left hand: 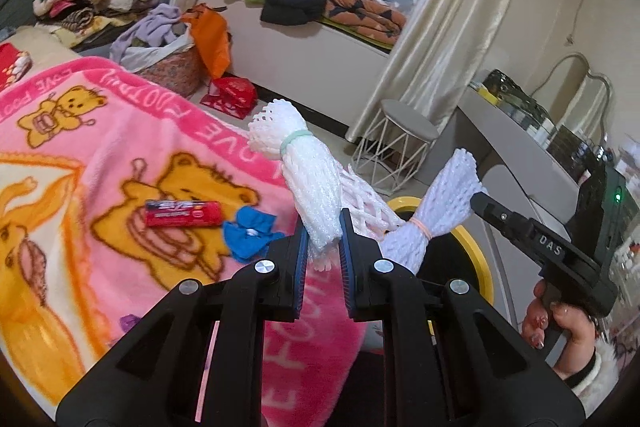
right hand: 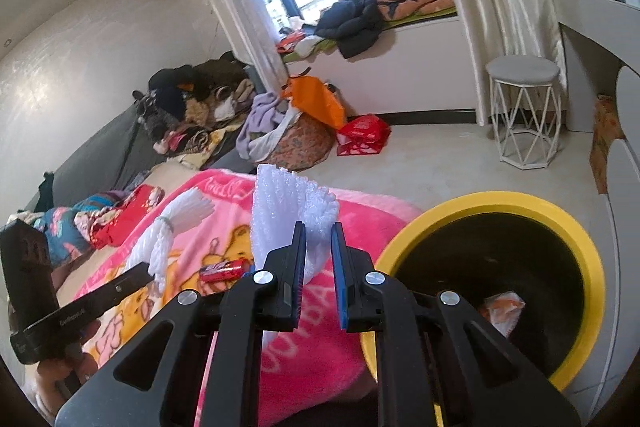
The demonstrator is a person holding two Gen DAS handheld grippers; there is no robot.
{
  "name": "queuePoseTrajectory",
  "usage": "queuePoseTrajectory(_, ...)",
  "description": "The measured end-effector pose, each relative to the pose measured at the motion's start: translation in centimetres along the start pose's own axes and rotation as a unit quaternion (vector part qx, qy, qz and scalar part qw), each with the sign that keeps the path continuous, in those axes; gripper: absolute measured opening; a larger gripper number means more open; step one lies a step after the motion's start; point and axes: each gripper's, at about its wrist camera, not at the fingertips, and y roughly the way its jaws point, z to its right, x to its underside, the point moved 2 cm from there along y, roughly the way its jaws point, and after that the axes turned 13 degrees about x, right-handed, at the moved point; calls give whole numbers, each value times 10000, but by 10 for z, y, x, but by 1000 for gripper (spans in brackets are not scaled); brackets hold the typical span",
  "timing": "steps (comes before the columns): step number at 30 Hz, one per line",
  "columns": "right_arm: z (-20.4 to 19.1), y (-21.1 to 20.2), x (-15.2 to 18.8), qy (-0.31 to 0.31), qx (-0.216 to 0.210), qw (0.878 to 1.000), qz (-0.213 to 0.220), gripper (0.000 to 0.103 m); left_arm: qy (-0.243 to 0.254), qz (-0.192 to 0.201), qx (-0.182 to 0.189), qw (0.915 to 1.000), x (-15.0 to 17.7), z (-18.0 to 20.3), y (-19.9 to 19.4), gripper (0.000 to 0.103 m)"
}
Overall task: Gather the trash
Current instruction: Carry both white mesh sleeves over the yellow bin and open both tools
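My left tongs (left hand: 324, 247) are pinched narrow on a white foam-net bundle (left hand: 308, 187) tied with a green band, its long axis running up toward 11 o'clock from the pads. My right tongs (right hand: 318, 247) are clamped tight on a second foam-net bundle (right hand: 292, 203), which stands nearly upright between the pads. The yellow-rimmed bin (right hand: 580, 255) is what the coming drop turns on: in the right wrist view it lies at 4 o'clock from my right tongs, just beside them, so I judge the right hand is nearer and should go first. In the left wrist view the rim shows at 3 o'clock, behind the right bundle. A red wrapper (left hand: 183, 213) and a blue scrap (left hand: 248, 233) lie on the pink bear blanket (left hand: 100, 147) at 9 o'clock from my left tongs. Beyond: a cluttered bedroom with a stool (right hand: 524, 107).
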Motion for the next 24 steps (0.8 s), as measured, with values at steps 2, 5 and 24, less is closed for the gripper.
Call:
queuePoseTrajectory(2,10,-3,-2,92,59,9999,43,13,59,-42,54,10000,2,7,4,10)
queuePoseTrajectory(5,20,-10,-3,178,179,9996,103,13,142,-95,119,9998,4,16,10,10)
queuePoseTrajectory(24,90,-35,-10,722,1009,9911,490,13,581,-529,512,9956,23,60,45,10)
